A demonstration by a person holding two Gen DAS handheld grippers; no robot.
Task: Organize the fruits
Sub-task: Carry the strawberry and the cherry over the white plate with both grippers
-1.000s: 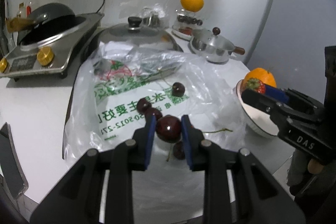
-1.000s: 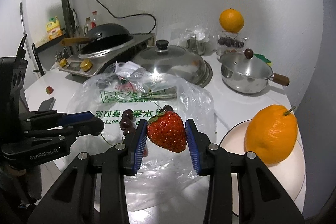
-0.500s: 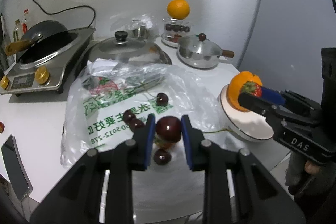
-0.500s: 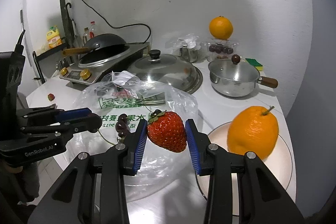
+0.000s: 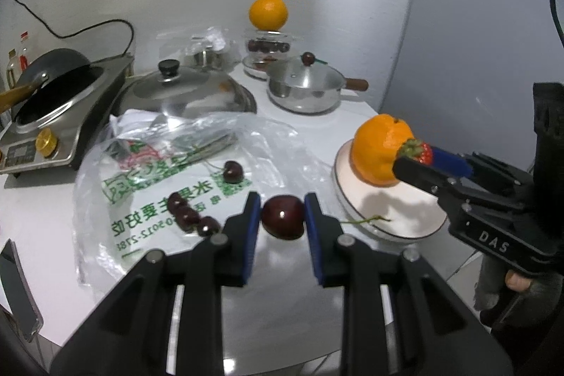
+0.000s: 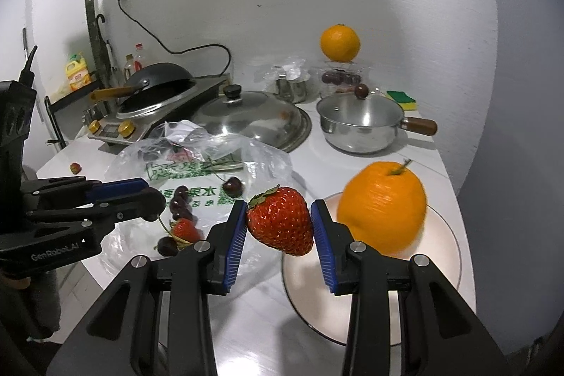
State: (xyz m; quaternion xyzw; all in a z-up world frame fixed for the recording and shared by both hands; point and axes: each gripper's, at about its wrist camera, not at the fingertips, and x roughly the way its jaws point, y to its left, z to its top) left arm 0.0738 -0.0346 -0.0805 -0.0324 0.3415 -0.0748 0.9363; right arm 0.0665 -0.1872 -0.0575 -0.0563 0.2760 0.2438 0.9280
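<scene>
Lying crinkled across the white counter, the clear plastic bag [image 5: 169,171] with green print carries a row of small dark cherries [image 5: 188,217]. Above its edge, the left gripper [image 5: 282,217] pinches one glossy, round, deep-red cherry [image 5: 283,216] between blue ribbed pads. Further right, the right gripper [image 6: 278,222] clamps a plump strawberry [image 6: 280,221], seeded and shiny, at the rim of a pale round plate [image 6: 444,256] bearing a dimpled orange [image 6: 382,207].
</scene>
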